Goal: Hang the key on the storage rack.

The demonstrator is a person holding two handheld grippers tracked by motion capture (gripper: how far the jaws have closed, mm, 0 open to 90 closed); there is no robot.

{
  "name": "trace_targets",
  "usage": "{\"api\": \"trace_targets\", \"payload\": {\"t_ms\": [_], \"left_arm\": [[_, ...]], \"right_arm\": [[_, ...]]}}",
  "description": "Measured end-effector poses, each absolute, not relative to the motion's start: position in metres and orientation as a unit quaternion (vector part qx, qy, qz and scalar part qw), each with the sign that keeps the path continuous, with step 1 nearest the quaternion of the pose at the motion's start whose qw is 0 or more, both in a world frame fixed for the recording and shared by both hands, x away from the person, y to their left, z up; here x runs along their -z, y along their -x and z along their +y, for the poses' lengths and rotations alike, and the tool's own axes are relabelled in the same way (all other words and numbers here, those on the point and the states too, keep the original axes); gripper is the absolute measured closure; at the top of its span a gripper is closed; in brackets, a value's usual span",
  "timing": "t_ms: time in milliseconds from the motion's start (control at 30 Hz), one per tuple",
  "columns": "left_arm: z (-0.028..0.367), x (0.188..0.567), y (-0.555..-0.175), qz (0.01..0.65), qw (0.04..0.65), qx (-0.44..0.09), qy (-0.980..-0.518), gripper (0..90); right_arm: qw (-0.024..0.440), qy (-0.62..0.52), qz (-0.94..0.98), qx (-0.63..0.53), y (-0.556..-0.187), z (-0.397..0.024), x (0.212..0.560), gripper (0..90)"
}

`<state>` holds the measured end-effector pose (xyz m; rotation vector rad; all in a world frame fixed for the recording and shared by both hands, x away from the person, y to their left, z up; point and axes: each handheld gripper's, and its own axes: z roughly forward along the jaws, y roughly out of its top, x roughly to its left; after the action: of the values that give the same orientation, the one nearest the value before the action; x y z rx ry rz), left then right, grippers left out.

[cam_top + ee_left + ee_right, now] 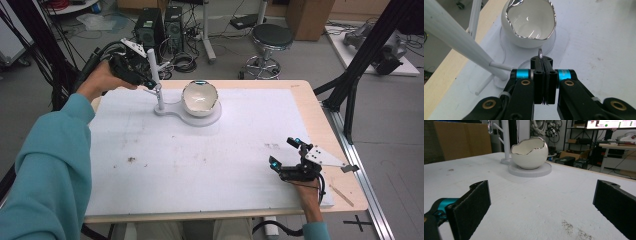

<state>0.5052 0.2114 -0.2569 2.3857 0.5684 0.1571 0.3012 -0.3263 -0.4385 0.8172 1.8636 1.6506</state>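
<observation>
A glossy white ceramic bowl point(529, 23) with a silvery rim sits on a matt white, smudged mat point(200, 165); the stand point(155, 80) looks like smooth plastic, the ring point(540, 53) possibly metal, the table point(320, 115) pale wood.

Grey floor point(300, 60) with loose cables, round black stool point(271, 36) on shiny legs far beyond the jaws, two dark computer boxes point(159, 26) beside it, brown cardboard box point(310, 17), black frame poles point(367, 50), wooden bench point(320, 115) with white top
</observation>
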Motion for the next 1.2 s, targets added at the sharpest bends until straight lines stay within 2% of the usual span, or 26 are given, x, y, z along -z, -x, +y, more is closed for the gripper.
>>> {"api": "trace_targets", "payload": {"t_ms": [1200], "left_arm": [[0.217, 0.271, -0.523, 0.267, 0.308, -0.075, -0.91, 88.3]], "right_arm": [[0.252, -0.3, 0.679, -0.621, -0.303, -0.322, 0.448, 0.5]]}}
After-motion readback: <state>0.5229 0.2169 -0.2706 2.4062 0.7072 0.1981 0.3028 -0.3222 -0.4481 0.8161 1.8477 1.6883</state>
